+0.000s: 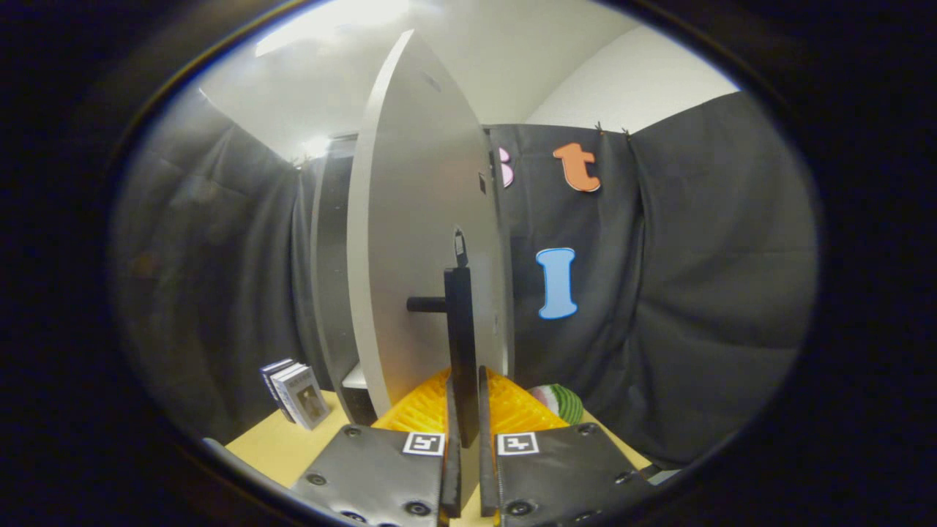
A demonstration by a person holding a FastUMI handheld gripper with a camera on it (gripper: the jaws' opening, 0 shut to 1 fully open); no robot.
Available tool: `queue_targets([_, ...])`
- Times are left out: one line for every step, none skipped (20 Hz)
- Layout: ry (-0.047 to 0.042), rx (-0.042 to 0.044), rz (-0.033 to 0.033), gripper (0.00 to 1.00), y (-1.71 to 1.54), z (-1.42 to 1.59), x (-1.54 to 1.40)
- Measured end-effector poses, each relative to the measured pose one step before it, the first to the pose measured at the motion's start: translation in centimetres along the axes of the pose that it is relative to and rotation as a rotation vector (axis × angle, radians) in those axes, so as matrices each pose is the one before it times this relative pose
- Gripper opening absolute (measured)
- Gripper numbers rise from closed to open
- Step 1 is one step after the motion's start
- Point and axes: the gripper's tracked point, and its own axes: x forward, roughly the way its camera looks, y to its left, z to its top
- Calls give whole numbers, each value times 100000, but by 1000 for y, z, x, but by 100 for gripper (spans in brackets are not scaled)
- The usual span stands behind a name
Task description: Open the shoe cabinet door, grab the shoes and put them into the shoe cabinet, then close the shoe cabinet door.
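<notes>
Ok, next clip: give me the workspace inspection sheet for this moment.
Surface: tan tabletop, part covered by a yellow ribbed mat.
Job's things: cabinet door swung part open, its edge toward the camera; black bar handle on a stub.
Clutter: books standing left of the cabinet; a green and pink striped thing beyond the mat.
Gripper: gripper shut on the handle's lower end.
Cables: nothing seen.
Surroundings: black cloth wall, white ceiling.

- A pale wooden table (272, 446) carries everything.
- Two books (296, 392) stand upright on it, left of the cabinet (331, 278).
- A yellow ribbed tray (417, 413) lies just beyond the fingers.
- A green-and-pink striped object (560, 401) rests beside the tray.
</notes>
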Motion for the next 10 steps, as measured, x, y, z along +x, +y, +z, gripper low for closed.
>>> queue_targets([185,73,-988,12,-693,-85,-175])
queue_targets([329,195,-1012,12,-702,-204,-54])
queue_targets([310,454,-584,12,-595,-81,-60])
queue_targets([292,275,-397,10,-509,-17,-76])
queue_targets([-575,-472,-1910,8,-797,135,-14])
queue_targets([-461,-118,-2580,6,-1293,-1353,1575])
queue_targets([428,-74,-1233,4,-1017,1832,-1124])
queue_targets([32,-22,-1227,2,-641,98,122])
queue_targets([56,258,-105,2,-630,100,-67])
queue_targets([283,422,549,2,-394,-59,-151])
